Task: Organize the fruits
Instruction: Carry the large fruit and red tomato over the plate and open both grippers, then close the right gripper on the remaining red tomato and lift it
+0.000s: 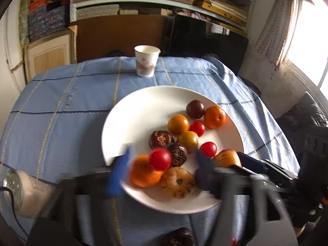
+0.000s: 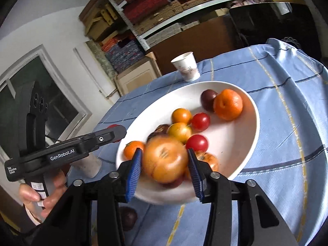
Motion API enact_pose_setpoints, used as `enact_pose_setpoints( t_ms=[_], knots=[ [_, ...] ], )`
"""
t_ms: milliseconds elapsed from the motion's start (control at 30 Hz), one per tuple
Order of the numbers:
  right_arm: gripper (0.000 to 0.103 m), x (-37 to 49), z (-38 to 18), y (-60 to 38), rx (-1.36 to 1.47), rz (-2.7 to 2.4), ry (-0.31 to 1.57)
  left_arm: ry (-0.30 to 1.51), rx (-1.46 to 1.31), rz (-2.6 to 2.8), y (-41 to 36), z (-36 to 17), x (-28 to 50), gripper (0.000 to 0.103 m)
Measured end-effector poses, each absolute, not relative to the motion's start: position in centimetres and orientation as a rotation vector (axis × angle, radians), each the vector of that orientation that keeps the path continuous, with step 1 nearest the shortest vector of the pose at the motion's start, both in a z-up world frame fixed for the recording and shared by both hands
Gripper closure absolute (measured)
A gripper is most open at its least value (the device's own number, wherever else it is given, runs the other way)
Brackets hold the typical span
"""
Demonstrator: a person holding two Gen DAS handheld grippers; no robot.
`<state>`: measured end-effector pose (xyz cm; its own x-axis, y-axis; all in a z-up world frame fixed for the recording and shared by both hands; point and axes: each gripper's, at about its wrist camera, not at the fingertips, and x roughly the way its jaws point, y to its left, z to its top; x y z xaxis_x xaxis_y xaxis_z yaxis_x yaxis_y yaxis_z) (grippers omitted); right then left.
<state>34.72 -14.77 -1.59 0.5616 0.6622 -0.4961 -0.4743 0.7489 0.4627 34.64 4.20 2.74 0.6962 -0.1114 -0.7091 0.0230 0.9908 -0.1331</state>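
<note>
My right claw (image 2: 164,165) sits at lower centre of its own view with the blue pads (image 2: 135,169) spread wide, and a big yellow-orange striped fruit (image 2: 165,157) sits in the gap. It's pretty blurred, and I can't tell if either pad actually touches it. It sits over the near edge of the white plate (image 2: 242,149), which lies on the blue checked tablecloth (image 2: 287,133).

My left claw (image 1: 162,164) is low in its own frame, fingers apart and smeared with blur, with a red cherry tomato (image 1: 160,158) between them. Whether it's loose or resting on the pile, no idea.

The rest of the fruit is all on the plate (image 1: 127,123): a tangerine (image 1: 214,116) and a dark plum (image 1: 195,109) toward the upper right, two yellow-orange tomatoes, more red ones, and two dark brown wrinkly fruits (image 1: 161,139) in the middle. One more dark fruit (image 1: 177,238) lies off the plate on the cloth at the bottom edge.

A paper cup (image 1: 146,63) stands upright at the far end of the table, above the plate in frame.
</note>
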Motion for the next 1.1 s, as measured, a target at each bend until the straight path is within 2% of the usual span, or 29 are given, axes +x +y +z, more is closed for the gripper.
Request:
enact_pose_setpoints(
  t_ms=[33,133,200,300,433,700,867,1100],
  knots=[
    [0.046,34.2,-1.2,-14.9,0.287,0.691,0.691,0.774,-0.130,-0.071,4.4,3.0,34.0,0.010],
    [0.038,31.7,0.3,-15.1,0.241,0.745,0.657,0.744,-0.134,-0.089,4.6,3.7,31.3,0.008],
    [0.036,30.1,0.9,-14.8,0.183,0.759,0.633,0.734,-0.116,-0.092,4.9,3.9,29.0,0.005],
    [0.035,27.7,0.6,-14.5,0.113,0.757,0.619,0.711,-0.098,-0.073,5.6,3.5,25.6,0.005],
    [0.035,26.2,-1.1,-14.2,0.083,0.737,0.700,0.680,-0.133,-0.035,7.2,2.0,21.8,0.005],
    [0.043,25.4,-3.1,-12.7,-0.021,0.720,0.776,0.738,-0.163,0.014,7.9,-0.5,20.0,0.005],
    [0.049,25.4,-4.1,-12.4,-0.039,0.702,0.841,0.690,-0.074,0.058,6.8,0.0,19.2,0.005],
    [0.049,24.6,-4.5,-12.3,-0.068,0.696,0.865,0.692,-0.091,0.079,7.5,0.3,18.9,0.005]
  ],
)
